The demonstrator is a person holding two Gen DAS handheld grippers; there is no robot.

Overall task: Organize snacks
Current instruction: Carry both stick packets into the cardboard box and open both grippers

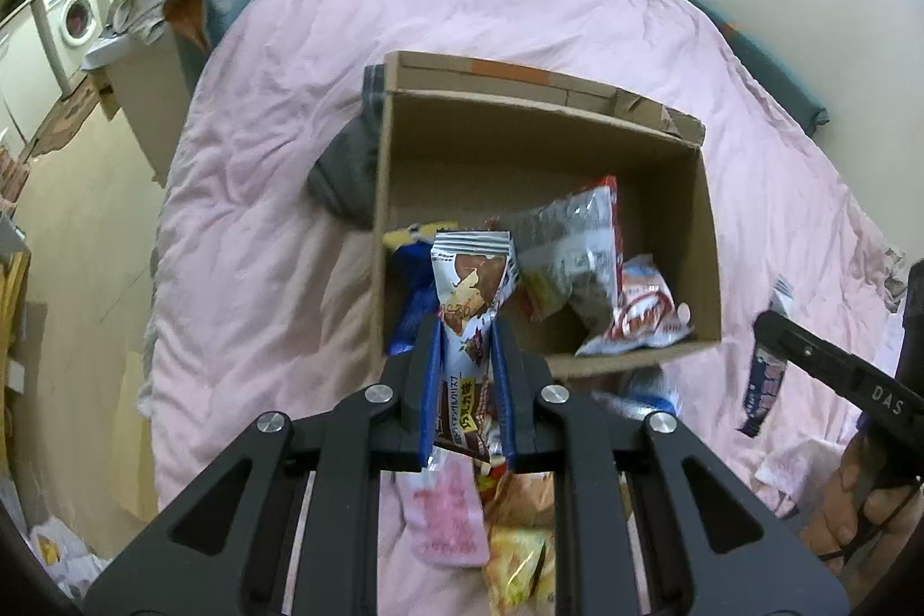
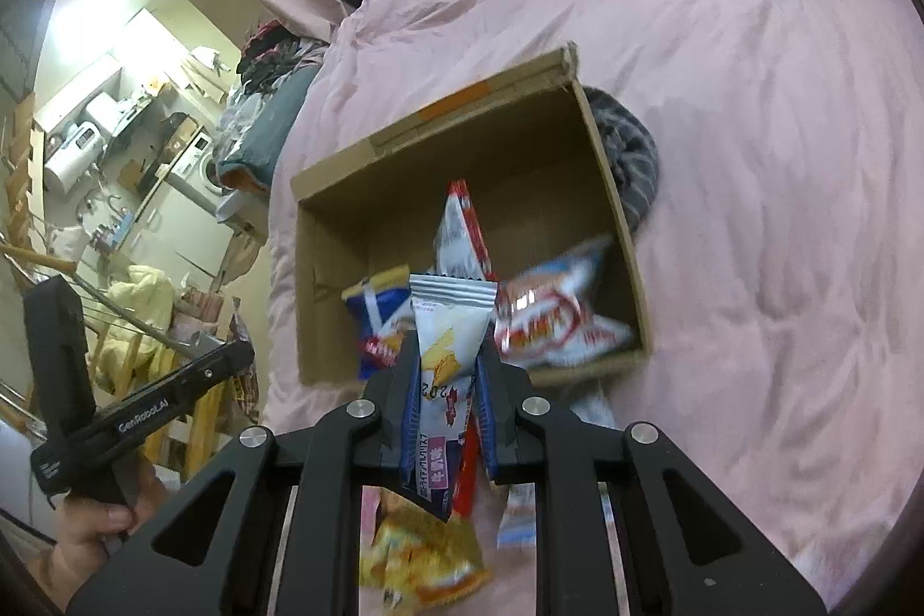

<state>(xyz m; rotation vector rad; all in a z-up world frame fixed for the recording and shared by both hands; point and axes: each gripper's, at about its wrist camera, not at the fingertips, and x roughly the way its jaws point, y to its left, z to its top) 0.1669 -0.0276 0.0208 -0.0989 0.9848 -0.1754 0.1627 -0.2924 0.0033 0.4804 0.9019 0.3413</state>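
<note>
Box point(image 1: 543, 137) on bed point(image 1: 277, 189); snack packets point(image 1: 583, 258) inside.

One cardboard box point(image 1: 398, 165) sits on the bed, with three snack packets visible inside. Two grippers each clamp one snack bar. At least three more packets lie loose on the duvet.

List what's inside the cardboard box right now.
Inside the cardboard box: a clear grey bag with red edges, a red-and-white bag, and a blue-and-yellow bag by the near wall. The held snack bars cover part of the floor, so anything beneath is unseen.
</note>
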